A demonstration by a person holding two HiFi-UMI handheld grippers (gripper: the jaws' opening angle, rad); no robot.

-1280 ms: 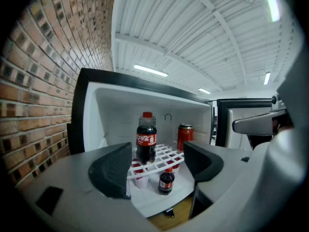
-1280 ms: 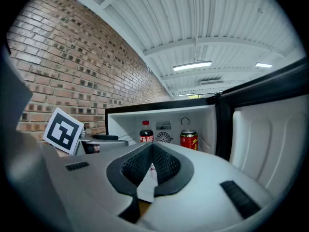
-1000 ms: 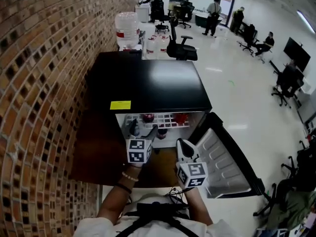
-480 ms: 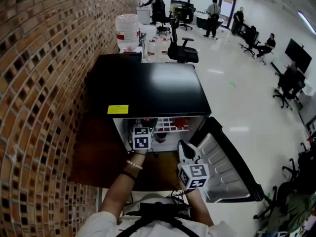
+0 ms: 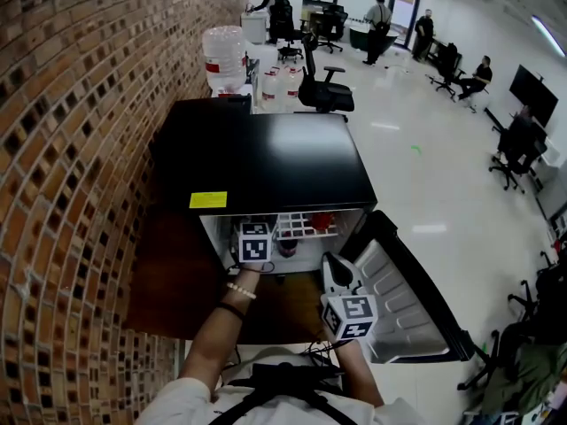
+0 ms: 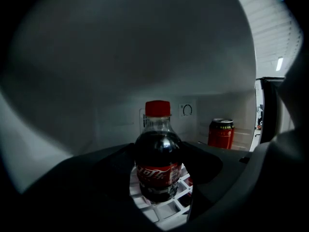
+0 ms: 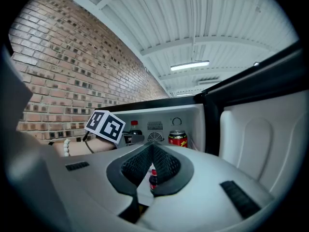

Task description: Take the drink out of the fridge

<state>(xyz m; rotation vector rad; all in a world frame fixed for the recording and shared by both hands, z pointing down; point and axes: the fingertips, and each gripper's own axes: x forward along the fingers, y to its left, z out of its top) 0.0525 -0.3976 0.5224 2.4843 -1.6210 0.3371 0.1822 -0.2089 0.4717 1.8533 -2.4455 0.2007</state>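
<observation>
Reaching into the open fridge (image 5: 266,162), your left hand-held gripper (image 6: 158,154) is closing its jaws around the cola bottle (image 6: 158,166), which stands upright on the wire shelf (image 6: 161,210), not yet lifted out, while your right hand-held gripper (image 7: 152,151) hangs outside, jaws together and empty.

Pale tee (image 5: 164,405), blk straps (image 5: 283,383), bead bracelet (image 5: 234,290) + blk band (image 5: 228,310) (L wrist), b/w marker cubes (image 5: 254,242)

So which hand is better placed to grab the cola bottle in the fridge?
Left. The left gripper is inside the fridge with the cola bottle standing between its closing fingers. The right gripper hangs outside by the open door, fingers together and empty.
</observation>
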